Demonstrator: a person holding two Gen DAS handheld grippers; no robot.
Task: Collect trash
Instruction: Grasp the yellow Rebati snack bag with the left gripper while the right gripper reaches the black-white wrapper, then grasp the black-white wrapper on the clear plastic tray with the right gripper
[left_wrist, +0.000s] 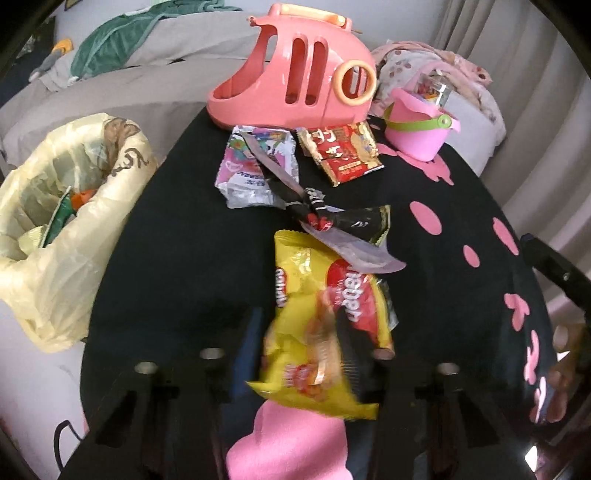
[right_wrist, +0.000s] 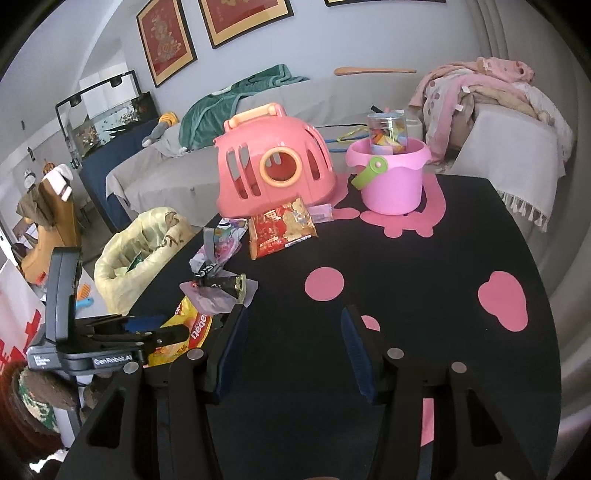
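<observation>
A yellow snack bag (left_wrist: 306, 280) lies crumpled on the black table (left_wrist: 177, 258), and my left gripper (left_wrist: 314, 350) is shut on its near end. The right wrist view shows the same left gripper (right_wrist: 162, 330) clamping the yellow bag (right_wrist: 195, 328) at the table's left edge. Beyond it lie a black wrapper (left_wrist: 347, 221), a pink-and-white wrapper (left_wrist: 255, 166) and a red wrapper (left_wrist: 343, 151). My right gripper (right_wrist: 291, 350) hovers open over bare tabletop, with nothing between its fingers.
A pale yellow trash bag (left_wrist: 74, 206) stands open off the table's left side, holding some scraps. A pink toy carrier (left_wrist: 295, 74) and a pink bucket (left_wrist: 421, 129) stand at the far edge. Sofas with blankets lie behind.
</observation>
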